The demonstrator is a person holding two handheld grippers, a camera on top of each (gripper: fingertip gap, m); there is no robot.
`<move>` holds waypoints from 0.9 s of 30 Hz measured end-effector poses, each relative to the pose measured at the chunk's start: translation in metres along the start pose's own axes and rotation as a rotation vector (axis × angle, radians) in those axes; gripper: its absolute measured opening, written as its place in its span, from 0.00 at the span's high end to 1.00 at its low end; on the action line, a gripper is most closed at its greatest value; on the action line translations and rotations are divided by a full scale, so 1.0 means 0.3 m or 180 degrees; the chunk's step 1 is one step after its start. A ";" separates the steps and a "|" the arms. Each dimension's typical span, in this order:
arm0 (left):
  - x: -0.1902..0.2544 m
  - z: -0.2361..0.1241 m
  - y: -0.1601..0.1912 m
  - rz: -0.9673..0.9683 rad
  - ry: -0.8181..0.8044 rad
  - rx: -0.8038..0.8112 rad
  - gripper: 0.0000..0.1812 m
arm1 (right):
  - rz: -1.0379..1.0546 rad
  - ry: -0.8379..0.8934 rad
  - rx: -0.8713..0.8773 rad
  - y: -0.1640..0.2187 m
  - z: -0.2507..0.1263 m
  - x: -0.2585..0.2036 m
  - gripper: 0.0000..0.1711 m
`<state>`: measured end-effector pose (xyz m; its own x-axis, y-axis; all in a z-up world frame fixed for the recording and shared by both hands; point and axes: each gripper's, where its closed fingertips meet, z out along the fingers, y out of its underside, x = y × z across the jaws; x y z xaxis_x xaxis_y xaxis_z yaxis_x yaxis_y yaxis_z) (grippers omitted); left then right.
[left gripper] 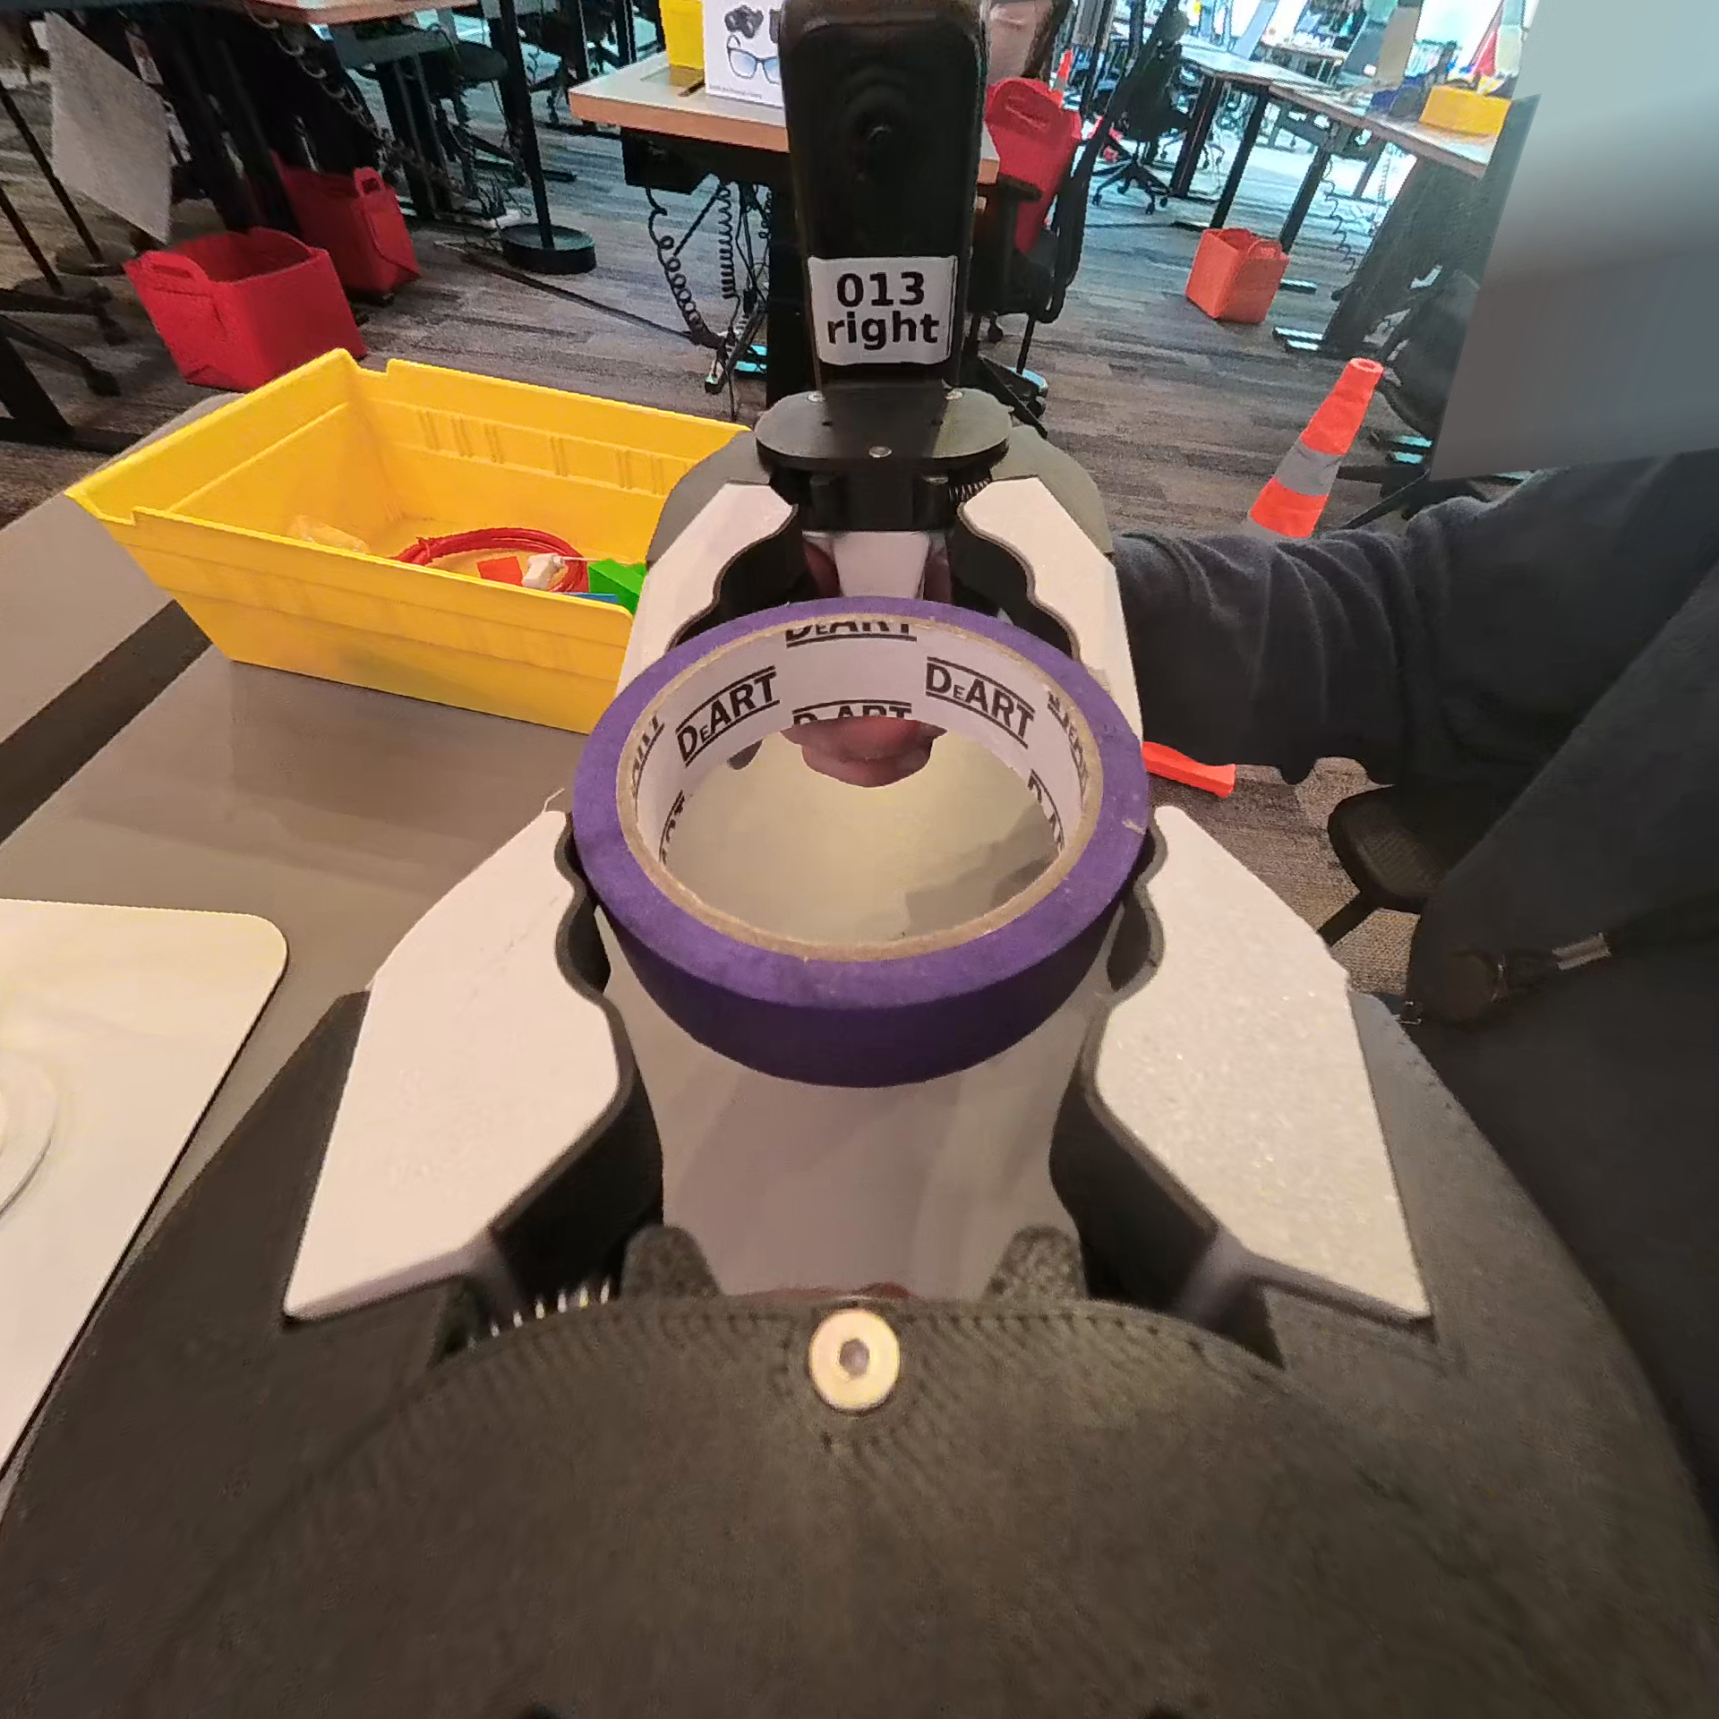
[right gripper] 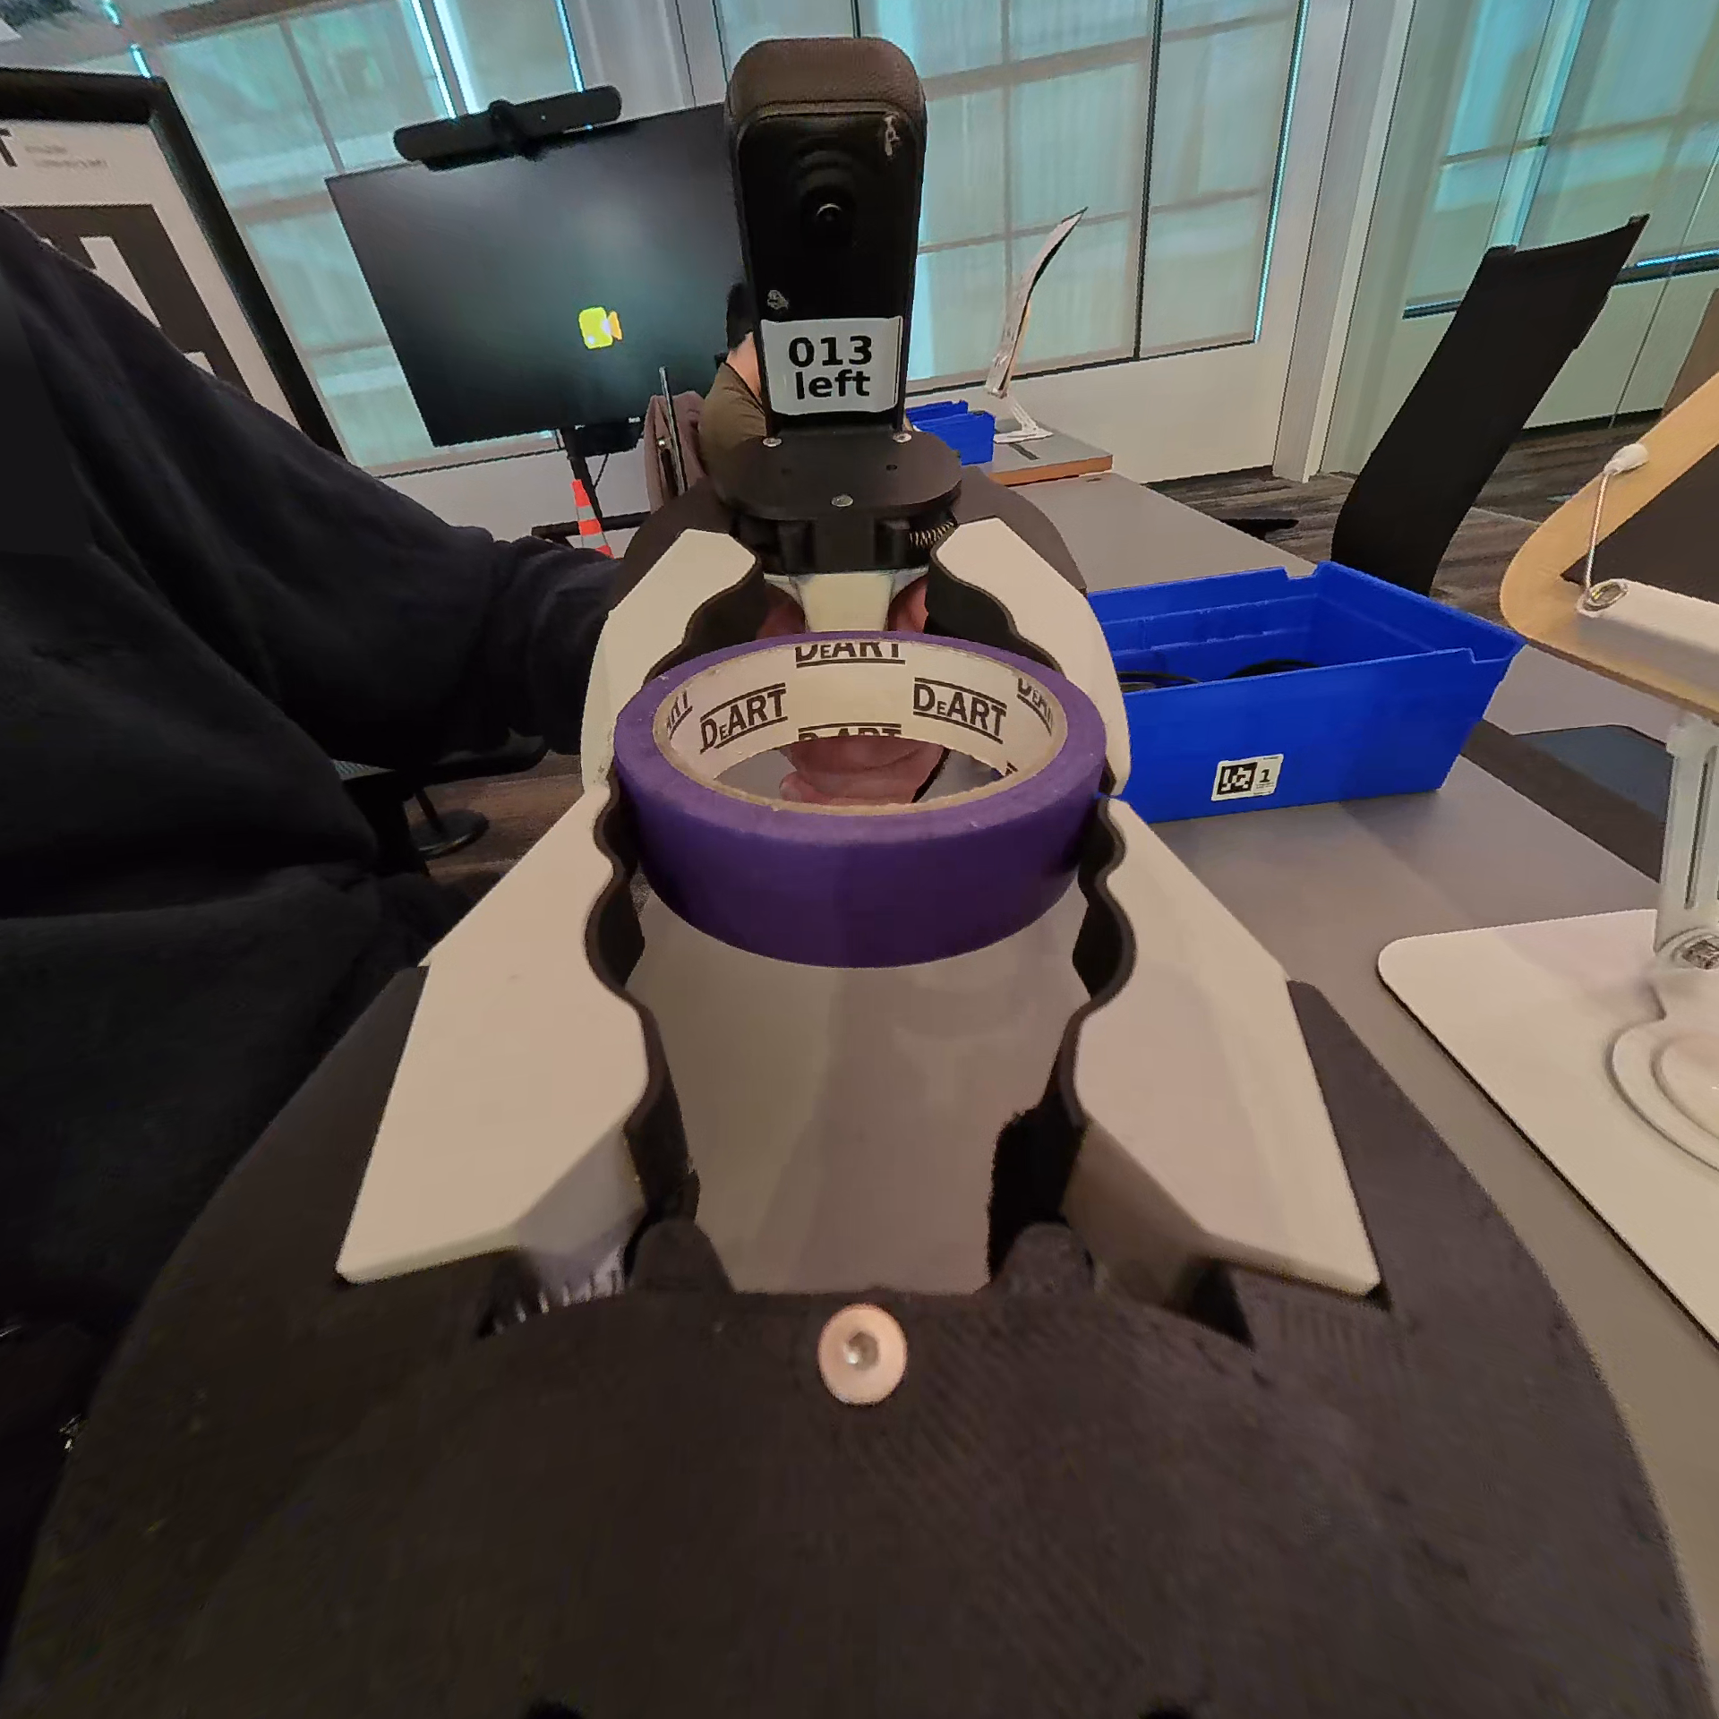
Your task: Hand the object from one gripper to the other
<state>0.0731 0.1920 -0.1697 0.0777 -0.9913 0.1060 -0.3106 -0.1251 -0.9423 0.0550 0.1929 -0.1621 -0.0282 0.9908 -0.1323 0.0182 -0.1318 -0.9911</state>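
Note:
A purple tape roll (left gripper: 856,1014) hangs in the air between my two grippers, which face each other tip to tip. In the left wrist view my left gripper (left gripper: 860,837) has its fingertip pads pressed on the roll's left and right sides. My right gripper (left gripper: 874,642) flanks the roll's far side. In the right wrist view my right gripper (right gripper: 860,809) clamps the roll (right gripper: 856,893) at its widest part, and the left gripper (right gripper: 851,670) closes around the far side. Both seem to touch the roll.
A yellow bin (left gripper: 372,595) with small items sits on the grey table (left gripper: 279,772) to the left. A blue bin (right gripper: 1302,707) sits at the right. A white stand base (right gripper: 1535,1042) is near the right gripper. A dark sleeve (left gripper: 1349,632) reaches in. Only a small space, under 4 cm, lies between the two pairs of fingers.

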 end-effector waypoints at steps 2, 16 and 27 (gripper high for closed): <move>0.001 0.000 -0.003 0.0007 0.0003 0.0022 0.41 | 0.0039 -0.0005 0.0045 -0.005 0.000 -0.001 0.45; 0.000 -0.044 -0.049 0.1513 -0.0847 -0.0163 0.43 | 0.1072 -0.0480 0.0656 -0.050 -0.041 -0.040 0.45; 0.024 -0.020 -0.003 0.2807 -0.1052 -0.0777 0.84 | 0.2001 -0.0865 0.0918 0.011 -0.055 -0.081 0.45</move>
<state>0.0682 0.1849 -0.1661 -0.0267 -0.6764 -0.7360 -0.5699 0.6152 -0.5447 0.0723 0.1690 -0.1618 -0.3460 0.6882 -0.6376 -0.1496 -0.7114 -0.6867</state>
